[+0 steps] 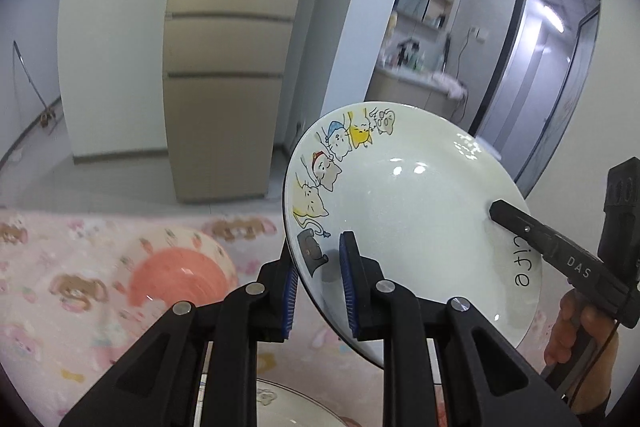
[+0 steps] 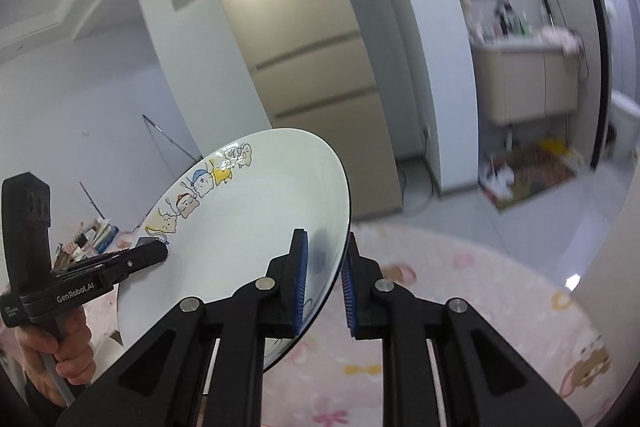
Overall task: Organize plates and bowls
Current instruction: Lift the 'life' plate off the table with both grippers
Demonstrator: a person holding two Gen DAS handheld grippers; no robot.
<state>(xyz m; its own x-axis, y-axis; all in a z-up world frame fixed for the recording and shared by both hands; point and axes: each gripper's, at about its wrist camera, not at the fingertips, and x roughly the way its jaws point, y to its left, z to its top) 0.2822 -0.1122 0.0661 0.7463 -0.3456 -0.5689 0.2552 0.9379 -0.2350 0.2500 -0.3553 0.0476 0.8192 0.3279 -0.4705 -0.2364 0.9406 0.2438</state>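
A white plate (image 1: 408, 211) with cartoon cats along its rim and the word "life" hangs tilted above the table, held from two sides. My left gripper (image 1: 320, 247) is shut on its rim beside the cats, blue pads pressed on both faces. My right gripper (image 2: 326, 239) is shut on the opposite rim. The plate (image 2: 248, 211) fills the middle of the right wrist view. One of the right gripper's fingers (image 1: 520, 223) lies on the plate's top face near the lettering. The left gripper's finger (image 2: 148, 255) reaches over the rim by the cats.
A pink bowl (image 1: 180, 275) sits blurred on the pink bear-print tablecloth (image 1: 60, 267) at the left. Another white plate (image 1: 280, 403) lies below my left gripper. Beyond the table stand a tall beige fridge (image 1: 224, 67) and a cluttered counter (image 1: 412, 75). A person's hands grip both handles.
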